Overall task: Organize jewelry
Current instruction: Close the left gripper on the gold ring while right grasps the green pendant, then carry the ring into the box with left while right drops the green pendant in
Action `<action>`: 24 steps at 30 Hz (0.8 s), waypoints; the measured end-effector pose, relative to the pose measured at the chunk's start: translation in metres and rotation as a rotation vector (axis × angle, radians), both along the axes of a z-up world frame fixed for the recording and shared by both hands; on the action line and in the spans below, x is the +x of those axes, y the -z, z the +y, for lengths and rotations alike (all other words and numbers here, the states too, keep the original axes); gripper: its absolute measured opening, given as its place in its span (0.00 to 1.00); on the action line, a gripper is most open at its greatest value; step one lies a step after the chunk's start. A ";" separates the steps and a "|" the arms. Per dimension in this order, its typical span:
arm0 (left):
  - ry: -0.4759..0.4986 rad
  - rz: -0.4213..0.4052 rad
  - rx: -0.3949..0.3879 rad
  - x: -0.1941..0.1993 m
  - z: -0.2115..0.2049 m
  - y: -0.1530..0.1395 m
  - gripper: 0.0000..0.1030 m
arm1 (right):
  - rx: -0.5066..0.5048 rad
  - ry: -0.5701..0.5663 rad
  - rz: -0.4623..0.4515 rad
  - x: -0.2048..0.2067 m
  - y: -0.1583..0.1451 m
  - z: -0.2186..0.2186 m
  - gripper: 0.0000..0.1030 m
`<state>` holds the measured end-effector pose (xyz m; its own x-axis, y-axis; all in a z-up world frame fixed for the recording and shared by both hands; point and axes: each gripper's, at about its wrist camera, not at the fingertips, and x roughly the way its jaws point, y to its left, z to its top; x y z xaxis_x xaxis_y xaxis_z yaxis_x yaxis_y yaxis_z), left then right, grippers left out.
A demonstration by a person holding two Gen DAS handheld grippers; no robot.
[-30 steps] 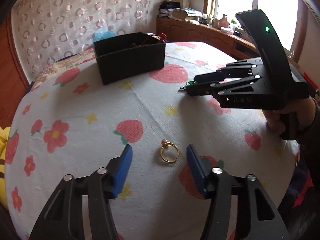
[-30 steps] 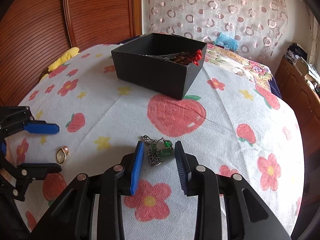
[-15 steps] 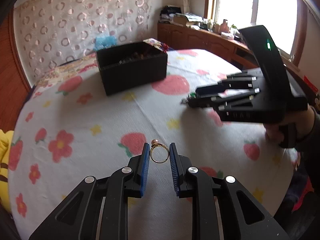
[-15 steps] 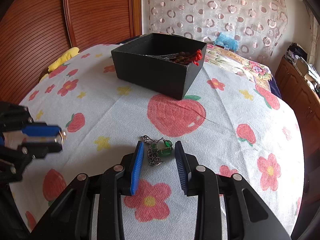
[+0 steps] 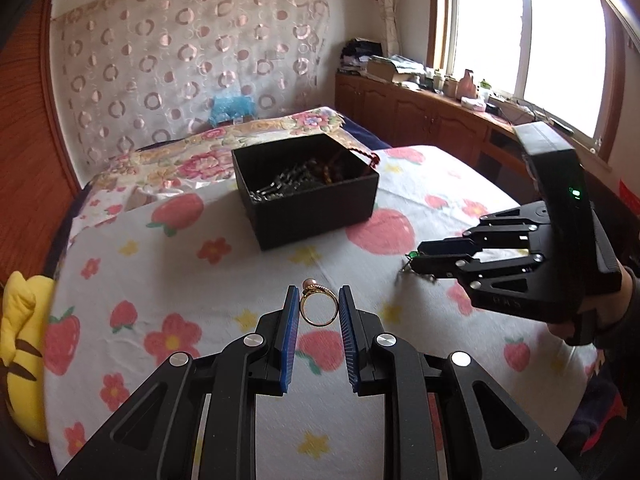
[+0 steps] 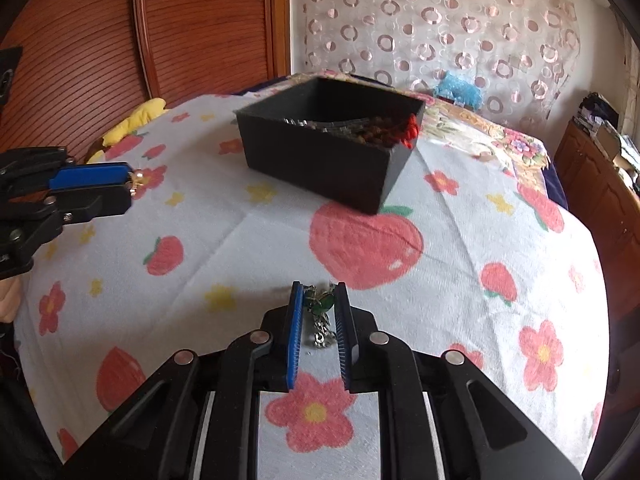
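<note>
Carrying both pieces to the open black cardboard box (image 5: 306, 190) ahead of the grippers calls for steady, level travel. The left gripper (image 5: 319, 312) is clamped on the thin gold ring with a small pink bead (image 5: 317, 305), held upright between its blue pads. The right gripper (image 6: 319, 312) pinches the green-stoned silver chain pendant (image 6: 320, 310), its chain dangling; each should release only once above the box's interior.
</note>
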<state>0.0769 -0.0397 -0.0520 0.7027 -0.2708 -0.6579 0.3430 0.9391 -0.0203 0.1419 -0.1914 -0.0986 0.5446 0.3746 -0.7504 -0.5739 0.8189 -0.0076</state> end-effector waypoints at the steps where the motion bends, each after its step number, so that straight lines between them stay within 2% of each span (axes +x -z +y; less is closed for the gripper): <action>1: -0.002 -0.001 -0.002 0.001 0.001 -0.001 0.18 | 0.007 -0.004 -0.006 0.000 -0.004 0.000 0.17; 11: -0.033 -0.021 -0.008 0.025 0.010 -0.011 0.18 | 0.029 -0.023 -0.094 0.023 -0.055 0.014 0.17; 20: -0.034 -0.046 -0.001 0.046 0.008 -0.025 0.18 | 0.071 -0.013 -0.132 0.065 -0.091 0.026 0.17; 24: -0.033 -0.059 -0.001 0.057 0.006 -0.034 0.18 | 0.095 0.010 -0.120 0.089 -0.101 0.028 0.17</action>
<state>0.1342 -0.0340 -0.0181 0.7491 -0.2474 -0.6145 0.3124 0.9499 -0.0015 0.2308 -0.1635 0.0019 0.6325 0.4352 -0.6407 -0.5655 0.8248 0.0019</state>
